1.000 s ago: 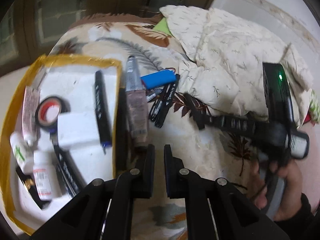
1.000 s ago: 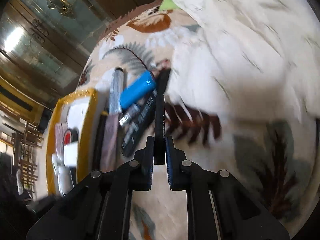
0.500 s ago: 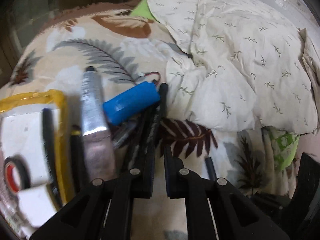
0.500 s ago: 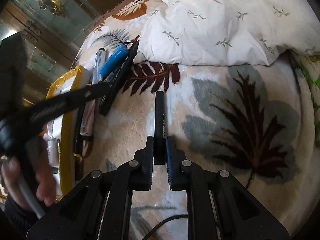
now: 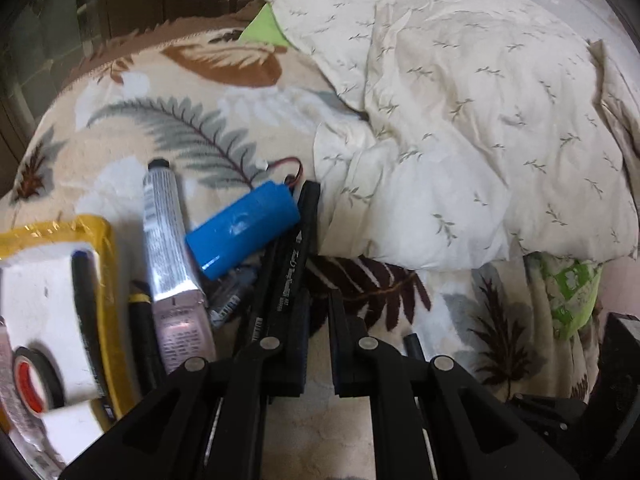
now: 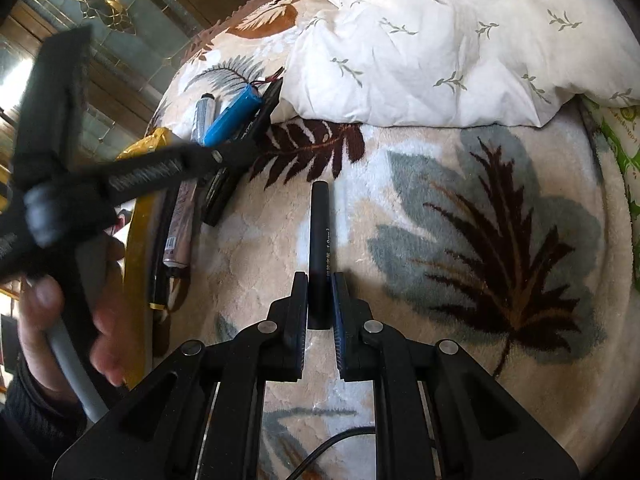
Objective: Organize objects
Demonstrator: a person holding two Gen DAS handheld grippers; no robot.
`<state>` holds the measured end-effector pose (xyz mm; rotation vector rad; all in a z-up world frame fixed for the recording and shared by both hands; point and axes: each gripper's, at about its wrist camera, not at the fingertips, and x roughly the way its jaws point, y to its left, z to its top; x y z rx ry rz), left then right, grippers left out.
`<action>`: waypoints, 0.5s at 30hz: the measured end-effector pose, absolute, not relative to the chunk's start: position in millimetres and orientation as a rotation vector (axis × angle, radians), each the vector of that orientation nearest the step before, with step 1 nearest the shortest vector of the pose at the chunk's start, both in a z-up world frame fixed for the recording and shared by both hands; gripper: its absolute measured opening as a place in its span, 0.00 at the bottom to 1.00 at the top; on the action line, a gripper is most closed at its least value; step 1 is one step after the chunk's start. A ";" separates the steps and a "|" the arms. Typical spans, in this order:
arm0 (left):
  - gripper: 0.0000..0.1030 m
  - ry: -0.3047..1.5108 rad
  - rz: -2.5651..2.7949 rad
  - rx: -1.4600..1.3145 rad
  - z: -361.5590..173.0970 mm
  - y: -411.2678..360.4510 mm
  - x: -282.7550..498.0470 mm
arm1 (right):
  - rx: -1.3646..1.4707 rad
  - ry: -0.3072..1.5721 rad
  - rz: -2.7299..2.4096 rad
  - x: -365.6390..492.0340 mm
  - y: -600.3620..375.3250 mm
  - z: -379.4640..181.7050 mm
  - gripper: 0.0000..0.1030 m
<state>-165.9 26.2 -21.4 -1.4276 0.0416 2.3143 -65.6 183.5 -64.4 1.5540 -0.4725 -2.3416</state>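
My right gripper [image 6: 319, 280] is shut on a black pen [image 6: 319, 236], which points forward low over the leaf-print blanket. The pen tip also shows in the left wrist view [image 5: 412, 342]. My left gripper [image 5: 318, 300] has its jaws a narrow gap apart with nothing between them, beside several black pens [image 5: 286, 276]. A blue battery pack [image 5: 244, 230] and a silver tube [image 5: 166, 236] lie next to them. A yellow-rimmed tray [image 5: 106, 264] at the left holds a pen, white boxes and a tape roll [image 5: 34, 378].
A crumpled white quilt [image 5: 460, 128] covers the far right of the bed. A green patterned cloth [image 5: 570, 292] lies at the right edge. The left gripper's body and the hand holding it cross the right wrist view [image 6: 80, 184]. Wooden glass-paned doors stand behind.
The right gripper has carried the black pen away from the pile to the open blanket. The left gripper has swung from over the tray rightwards to the pens.
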 end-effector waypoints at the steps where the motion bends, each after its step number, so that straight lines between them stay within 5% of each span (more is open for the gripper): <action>1: 0.07 0.062 2.319 -1.417 -19.7 26.8 -165.2 | 1.553 -0.478 -2.341 -65.5 183.6 -64.8 0.11; 15: 0.07 0.127 2.291 -1.434 -32.9 30.5 -166.6 | 1.550 -0.489 -2.325 -62.2 185.5 -64.0 0.11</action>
